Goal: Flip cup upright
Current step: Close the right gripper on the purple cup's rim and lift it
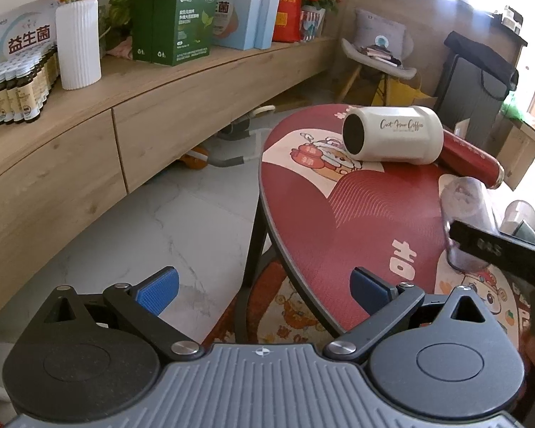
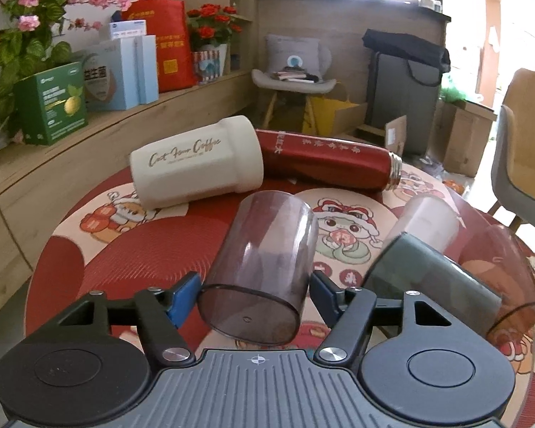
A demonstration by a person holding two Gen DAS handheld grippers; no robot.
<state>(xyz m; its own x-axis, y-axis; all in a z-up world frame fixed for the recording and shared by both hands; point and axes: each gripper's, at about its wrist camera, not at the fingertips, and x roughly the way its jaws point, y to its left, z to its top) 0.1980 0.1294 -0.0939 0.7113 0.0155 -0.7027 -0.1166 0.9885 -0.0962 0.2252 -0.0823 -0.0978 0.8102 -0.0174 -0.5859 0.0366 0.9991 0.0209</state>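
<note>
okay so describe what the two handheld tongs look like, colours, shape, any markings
Both match. The left tongs and right tongs each have blue textured pads on black linkage arms with silver pivot screws, two round black housings, and a grey ribbed body bearing a small crosshair mark. No cables or sleeves show.

A cream mug (image 2: 196,162) lay on the desk (image 2: 100,267), a red flask (image 2: 324,164) just behind it, a green box (image 2: 55,103) on the shelf beyond.

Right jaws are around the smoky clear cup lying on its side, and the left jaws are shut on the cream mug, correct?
Not quite. In the left wrist view the left gripper is open and empty, far from the cream mug. The right gripper does straddle the smoky clear cup lying on its side.
</note>
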